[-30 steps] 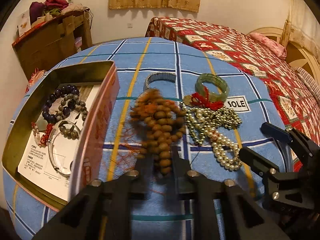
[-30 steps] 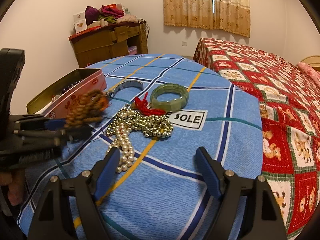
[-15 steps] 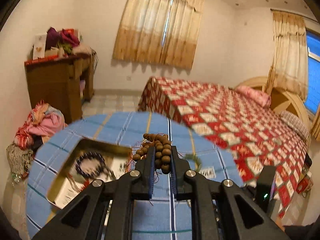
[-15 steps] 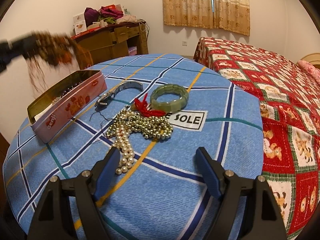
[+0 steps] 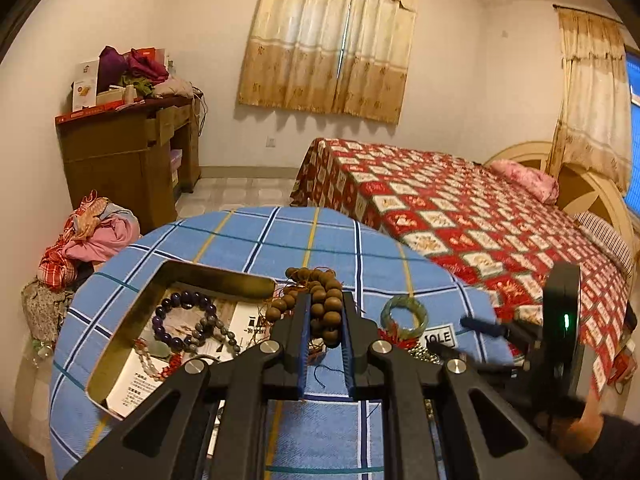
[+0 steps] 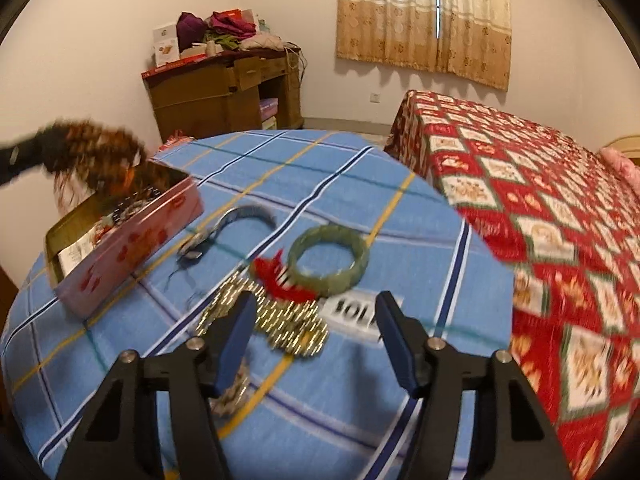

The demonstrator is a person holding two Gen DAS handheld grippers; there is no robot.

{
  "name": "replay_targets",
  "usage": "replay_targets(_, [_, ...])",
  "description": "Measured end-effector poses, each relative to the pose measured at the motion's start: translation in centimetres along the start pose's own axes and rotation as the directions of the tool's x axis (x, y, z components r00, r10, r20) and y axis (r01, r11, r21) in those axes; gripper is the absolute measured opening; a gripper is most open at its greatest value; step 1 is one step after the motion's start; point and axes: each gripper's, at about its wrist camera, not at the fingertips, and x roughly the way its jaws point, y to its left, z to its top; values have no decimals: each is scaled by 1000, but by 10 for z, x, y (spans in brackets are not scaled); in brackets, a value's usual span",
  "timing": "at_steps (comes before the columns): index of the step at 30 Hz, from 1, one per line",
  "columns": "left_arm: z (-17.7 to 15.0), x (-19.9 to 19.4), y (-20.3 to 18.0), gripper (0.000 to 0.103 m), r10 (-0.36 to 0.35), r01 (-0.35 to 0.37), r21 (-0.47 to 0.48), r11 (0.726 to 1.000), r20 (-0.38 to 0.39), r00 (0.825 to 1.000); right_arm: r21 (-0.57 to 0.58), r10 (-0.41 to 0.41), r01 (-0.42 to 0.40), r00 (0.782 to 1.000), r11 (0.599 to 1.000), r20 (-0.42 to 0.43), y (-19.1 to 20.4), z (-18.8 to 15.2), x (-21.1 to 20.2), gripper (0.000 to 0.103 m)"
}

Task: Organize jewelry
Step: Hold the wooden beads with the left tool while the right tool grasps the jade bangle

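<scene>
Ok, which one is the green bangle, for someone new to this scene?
Start at the blue checked table. Right of the pink tin, beside the gold bead pile, lies the green bangle. It is the only solid, thick green ring.

Brown bead strand (image 5: 325,305) clamped aloft — tin (image 5: 132,320) below.

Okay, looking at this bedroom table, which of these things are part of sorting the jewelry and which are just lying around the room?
Part of the job:
- brown wooden bead strand, held in the left hand-held gripper
- open tin box, bracelets inside
- green jade bangle
- gold bead necklace
- metal watch band
- right hand-held gripper, open

Just lying about:
- bed
- wooden desk
- clothes pile
- curtains
</scene>
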Motion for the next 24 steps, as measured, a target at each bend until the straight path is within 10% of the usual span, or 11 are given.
replay_targets(11, [-4, 25, -3, 13, 9, -9, 27, 1000, -27, 1000, -28, -85, 81, 985, 996, -153, -12, 28, 62, 47])
replay_targets(15, [-2, 21, -1, 13, 3, -2, 24, 1000, -17, 1000, -16, -69, 67, 981, 998, -182, -15, 25, 66, 9])
replay_targets(24, [5, 3, 1, 13, -3, 2, 10, 1000, 22, 1000, 32, -29, 32, 996, 999, -88, -17, 25, 29, 9])
